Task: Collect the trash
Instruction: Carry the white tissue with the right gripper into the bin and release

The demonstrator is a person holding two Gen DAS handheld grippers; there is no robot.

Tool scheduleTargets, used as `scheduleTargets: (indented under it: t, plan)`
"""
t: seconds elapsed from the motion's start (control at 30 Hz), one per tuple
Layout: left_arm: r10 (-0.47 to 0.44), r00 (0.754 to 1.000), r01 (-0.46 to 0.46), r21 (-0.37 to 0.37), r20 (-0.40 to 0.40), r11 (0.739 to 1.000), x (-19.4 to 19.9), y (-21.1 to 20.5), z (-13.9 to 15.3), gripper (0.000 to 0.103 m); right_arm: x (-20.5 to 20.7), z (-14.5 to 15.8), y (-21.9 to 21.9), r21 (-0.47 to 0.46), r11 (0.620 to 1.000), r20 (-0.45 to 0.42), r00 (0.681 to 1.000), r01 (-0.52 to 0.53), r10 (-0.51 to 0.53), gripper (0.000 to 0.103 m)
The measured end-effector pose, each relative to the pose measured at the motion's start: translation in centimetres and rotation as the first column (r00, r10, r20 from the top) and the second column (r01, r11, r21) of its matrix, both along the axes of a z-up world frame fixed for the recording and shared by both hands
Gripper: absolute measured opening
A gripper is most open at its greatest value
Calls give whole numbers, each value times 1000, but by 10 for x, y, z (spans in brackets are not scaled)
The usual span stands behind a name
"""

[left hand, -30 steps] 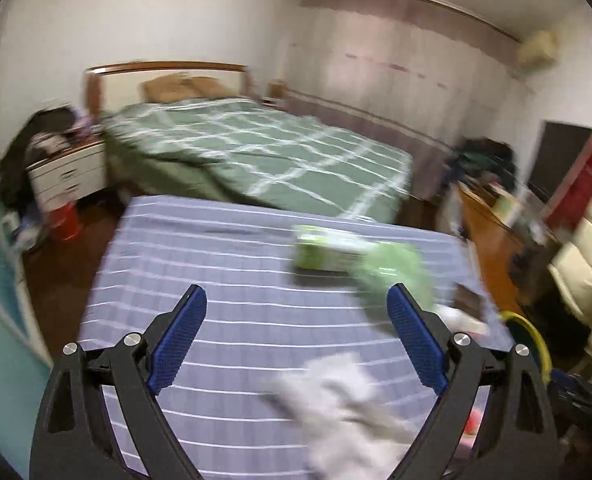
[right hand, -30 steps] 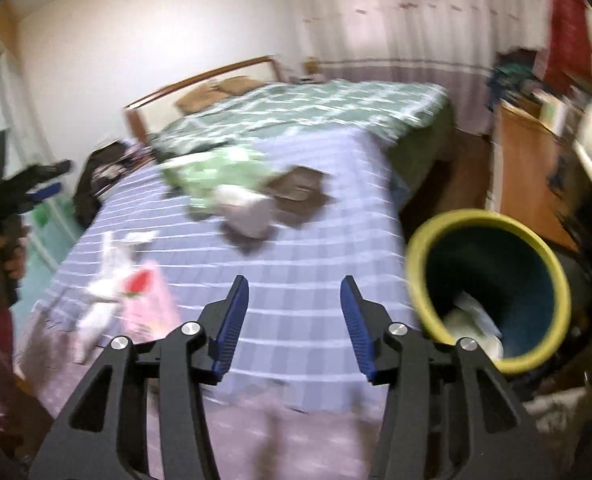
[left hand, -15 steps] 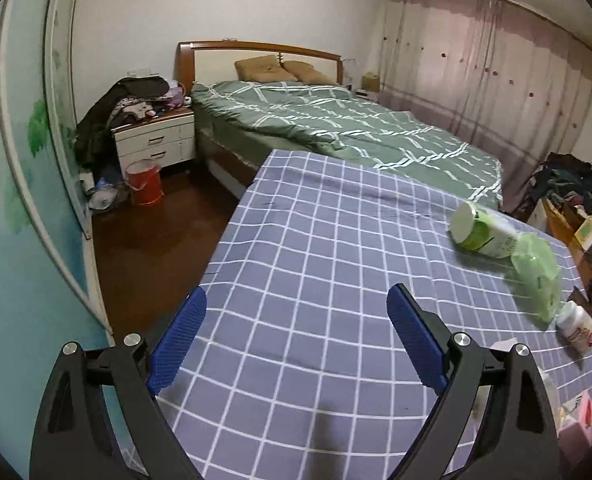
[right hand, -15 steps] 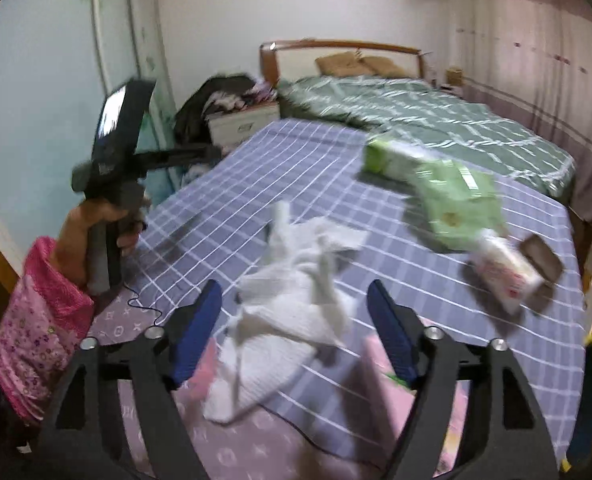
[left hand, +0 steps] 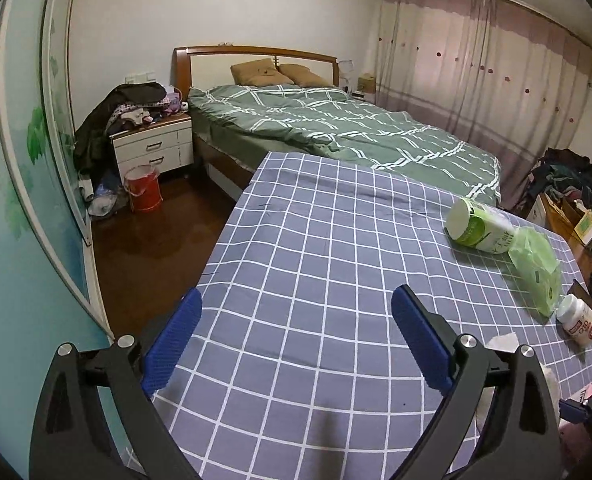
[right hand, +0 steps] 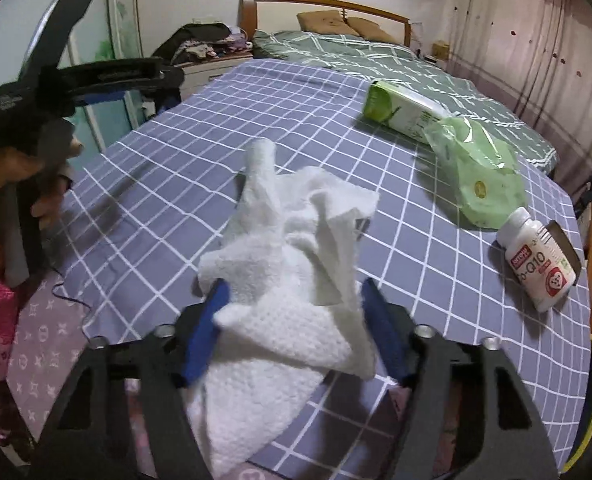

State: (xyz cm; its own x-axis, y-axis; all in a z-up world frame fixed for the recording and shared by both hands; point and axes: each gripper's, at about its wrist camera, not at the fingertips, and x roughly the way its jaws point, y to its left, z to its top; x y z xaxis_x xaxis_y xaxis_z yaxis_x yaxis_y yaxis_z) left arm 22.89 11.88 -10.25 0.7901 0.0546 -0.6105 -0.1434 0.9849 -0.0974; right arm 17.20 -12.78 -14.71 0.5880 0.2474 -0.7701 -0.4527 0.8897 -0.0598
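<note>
A bedroom is showing behind, with a green bed (left hand: 335, 132) in the upper middle of the left wrist view. In front, a blue checked cloth (left hand: 315, 280) is covering a flat top and filling the middle of both views.

The left gripper (left hand: 296, 332) is sitting at the bottom of its view. Its jaws are opening wide, and only bare cloth is lying between them.

The right gripper (right hand: 296, 320) is sitting at the bottom of its view. Its jaws are closing, and a crumpled white paper towel (right hand: 292, 260) is lying between them, in the lower middle of that picture. I cannot tell if the blue pads (right hand: 204, 332) are pressing on it yet.

A green carton (right hand: 399, 114) is lying on its side in the upper right. Just below it, a green plastic pack (right hand: 479, 176) is resting. A white pill bottle (right hand: 539, 264) is lying at the right edge. A hand (right hand: 20, 184) is gripping the other tool at the far left.
</note>
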Motion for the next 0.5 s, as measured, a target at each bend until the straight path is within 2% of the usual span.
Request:
scheduleTargets:
  t: [0.23,0.27,0.3,0.37,0.4,0.5]
  plan:
    - [0,1000,0,-1,-5,1000,0,0,0,95,5,-2,16,-71,997,10,999,-34,34,55]
    - [0,1000,0,1,-6,1000,0,0,0,95,6,-2,19,-77,996,8,999,-40,41,50]
    - [0,1000,0,5,-8,1000,0,-1,0,95,9,-1,20,-54,997,-17,998,-57,57,37]
    - [0,1000,0,5,-13,1000,1,0,0,95,15,-1,18,16,997,-77,994,-80,81,20]
    - [0,1000,0,5,-15,1000,1,0,-1,95,16,-1,18,3,997,-69,995,-73,73,8]
    - [-3,1000,4,6,-19,1000,2,-1,-2,95,18,1,11,46,997,-91,994,-57,61,5]
